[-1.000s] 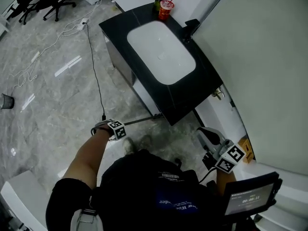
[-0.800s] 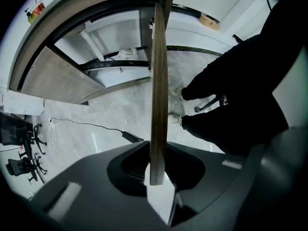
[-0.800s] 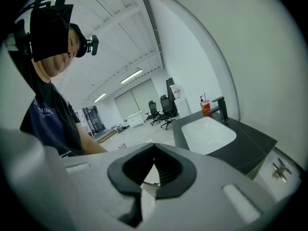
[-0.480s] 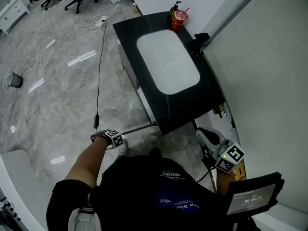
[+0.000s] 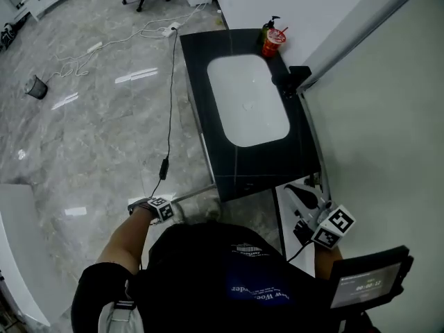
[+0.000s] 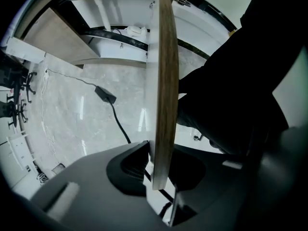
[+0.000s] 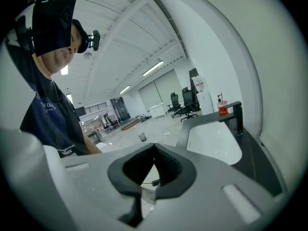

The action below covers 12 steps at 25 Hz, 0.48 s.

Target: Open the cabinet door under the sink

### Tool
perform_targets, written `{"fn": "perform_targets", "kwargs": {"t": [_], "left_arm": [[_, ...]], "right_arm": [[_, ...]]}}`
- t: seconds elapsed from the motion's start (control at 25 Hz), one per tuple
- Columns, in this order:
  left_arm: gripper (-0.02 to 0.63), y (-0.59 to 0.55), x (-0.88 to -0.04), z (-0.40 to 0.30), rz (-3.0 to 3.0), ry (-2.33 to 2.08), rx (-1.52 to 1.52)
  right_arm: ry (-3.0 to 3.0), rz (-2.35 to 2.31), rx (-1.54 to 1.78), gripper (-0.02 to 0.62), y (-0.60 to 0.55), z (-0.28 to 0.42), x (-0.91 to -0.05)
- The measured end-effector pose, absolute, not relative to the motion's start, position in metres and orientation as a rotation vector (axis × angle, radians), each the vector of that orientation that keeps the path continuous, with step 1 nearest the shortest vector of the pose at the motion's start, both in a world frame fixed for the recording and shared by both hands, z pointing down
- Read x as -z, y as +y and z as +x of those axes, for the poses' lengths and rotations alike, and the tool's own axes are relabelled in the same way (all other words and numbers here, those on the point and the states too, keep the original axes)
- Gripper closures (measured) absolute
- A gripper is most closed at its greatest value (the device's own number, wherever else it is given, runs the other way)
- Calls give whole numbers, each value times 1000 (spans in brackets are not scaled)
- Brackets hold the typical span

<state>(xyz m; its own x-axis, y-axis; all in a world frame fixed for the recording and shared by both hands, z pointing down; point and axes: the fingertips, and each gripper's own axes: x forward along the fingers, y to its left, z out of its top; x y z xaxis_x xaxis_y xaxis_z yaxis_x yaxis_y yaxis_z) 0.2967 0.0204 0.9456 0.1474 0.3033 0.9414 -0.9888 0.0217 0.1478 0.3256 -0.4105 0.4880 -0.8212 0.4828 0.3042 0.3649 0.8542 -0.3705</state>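
The sink cabinet has a black counter [image 5: 208,68] with a white basin [image 5: 248,99]. Its door [image 5: 198,194] stands swung out and shows as a thin pale strip running from the counter's near corner toward my left gripper [image 5: 170,210]. In the left gripper view the door's wooden edge [image 6: 163,81] runs straight down between the two dark pads, and the left gripper [image 6: 159,170] is shut on it. My right gripper [image 5: 300,191] hovers at the counter's near right corner, by the wall. Its tips meet in the right gripper view, so the right gripper [image 7: 154,150] is shut with nothing in it.
A black faucet [image 5: 295,78], a red cup [image 5: 272,44] and a bottle [image 5: 267,26] stand at the counter's far end. A black cable [image 5: 168,103] with an adapter [image 5: 165,166] crosses the marble floor. White pipes [image 6: 134,30] show inside the cabinet. A wall runs along the right.
The left gripper has carried the door's free edge farther out from the cabinet and has rolled. The right gripper has shifted along the counter's near end, staying shut.
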Motion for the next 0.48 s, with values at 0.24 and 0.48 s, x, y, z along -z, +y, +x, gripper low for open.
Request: {"fn": "perform_targets", "kwargs": {"t": [0.24, 0.48], "left_arm": [[519, 11, -938, 299, 1043, -1051, -1168], [407, -16, -886, 276, 1066, -1424, -724]], "right_arm": [[-2593, -788, -366, 595, -372, 293, -480], [-2594, -940, -311, 595, -327, 259, -455]]}}
